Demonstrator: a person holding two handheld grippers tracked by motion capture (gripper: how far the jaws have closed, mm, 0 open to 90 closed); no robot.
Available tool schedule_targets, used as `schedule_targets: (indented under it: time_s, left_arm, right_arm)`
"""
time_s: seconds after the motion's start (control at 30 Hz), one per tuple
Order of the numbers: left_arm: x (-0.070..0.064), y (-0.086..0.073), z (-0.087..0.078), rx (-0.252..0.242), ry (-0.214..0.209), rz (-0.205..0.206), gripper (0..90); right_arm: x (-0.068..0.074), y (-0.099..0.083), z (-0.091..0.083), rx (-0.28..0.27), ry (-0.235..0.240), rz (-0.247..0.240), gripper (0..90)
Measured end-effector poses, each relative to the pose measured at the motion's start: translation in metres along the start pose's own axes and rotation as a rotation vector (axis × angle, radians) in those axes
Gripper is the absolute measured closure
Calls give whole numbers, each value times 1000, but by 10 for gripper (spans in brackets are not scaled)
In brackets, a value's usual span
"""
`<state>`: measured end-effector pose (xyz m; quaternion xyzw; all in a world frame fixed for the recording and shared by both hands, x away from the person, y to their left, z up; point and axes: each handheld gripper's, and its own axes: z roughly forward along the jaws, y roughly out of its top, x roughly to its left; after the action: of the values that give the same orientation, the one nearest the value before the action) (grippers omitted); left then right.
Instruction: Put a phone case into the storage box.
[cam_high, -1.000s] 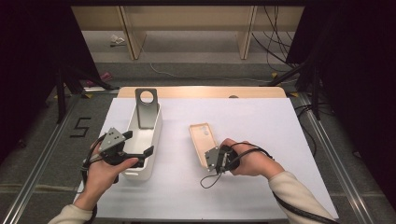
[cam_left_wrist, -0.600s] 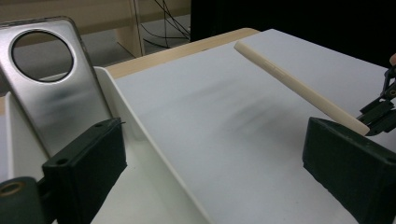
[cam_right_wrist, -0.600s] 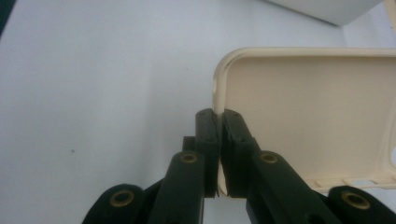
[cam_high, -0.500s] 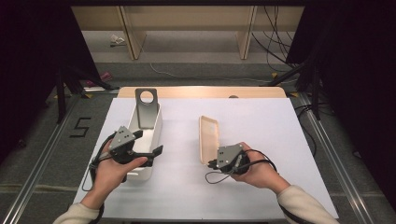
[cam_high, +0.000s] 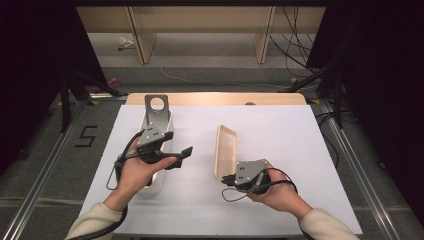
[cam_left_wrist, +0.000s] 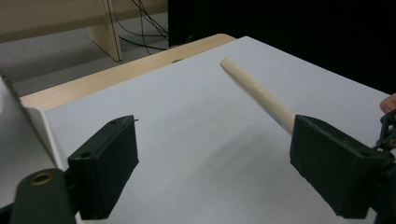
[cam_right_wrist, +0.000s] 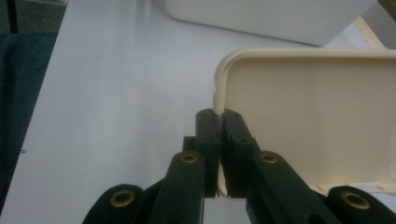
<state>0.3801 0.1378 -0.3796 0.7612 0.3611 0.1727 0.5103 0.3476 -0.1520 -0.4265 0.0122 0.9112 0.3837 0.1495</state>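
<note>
A cream plastic lid (cam_high: 225, 150) stands tilted up on its long edge in the middle of the white table (cam_high: 290, 135). My right gripper (cam_high: 224, 178) is shut on the lid's near corner; in the right gripper view the jaws (cam_right_wrist: 219, 133) pinch the rim of the lid (cam_right_wrist: 317, 121). My left gripper (cam_high: 178, 144) is open, held above the right side of a long white container (cam_high: 159, 176). In the left gripper view its jaws (cam_left_wrist: 219, 172) are spread wide with nothing between them, and the lid (cam_left_wrist: 257, 95) appears edge-on beyond.
A grey metal bracket (cam_high: 157, 106) with a round hole stands at the far end of the white container. The container's wall (cam_left_wrist: 44, 130) is at the left of the left gripper view. The table's wooden back edge (cam_high: 215, 98) runs behind.
The lid lay flat a second ago; the right gripper has tipped it up onto its edge and drawn back toward the person. The left gripper has moved right and forward over the container.
</note>
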Motion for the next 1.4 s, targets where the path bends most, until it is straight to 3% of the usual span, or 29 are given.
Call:
schedule_targets:
  time_s: [0.23,0.37,0.63,0.9,1.03,1.13,1.27,1.3,1.33,1.4]
  left_arm:
    - [-12,14,27,73,-51,-17,186]
    - [-18,19,43,115,-70,-59,236]
    - [-18,30,71,194,-48,-145,372]
    - [-19,39,86,243,-40,-192,524]
    - [-19,39,87,232,-46,-226,657]
    - [-20,39,85,220,-56,-257,698]
    - [-22,40,79,168,-87,-297,793]
    - [-24,41,76,163,-63,-251,806]
    - [-25,41,74,148,-47,-234,806]
    - [-24,41,69,121,-60,-245,810]
  right_arm:
    - [5,4,4,-8,8,-6,870]
    - [5,6,5,-10,-4,-8,870]
    - [7,9,5,-1,-21,-28,870]
    - [11,14,6,13,-44,-73,870]
    - [12,15,7,23,-45,-95,870]
    - [14,15,9,45,-49,-111,869]
    - [15,14,12,56,-73,-125,866]
    - [14,14,12,53,-81,-127,857]
    - [13,13,12,57,-91,-127,845]
    - [12,13,12,54,-106,-128,796]
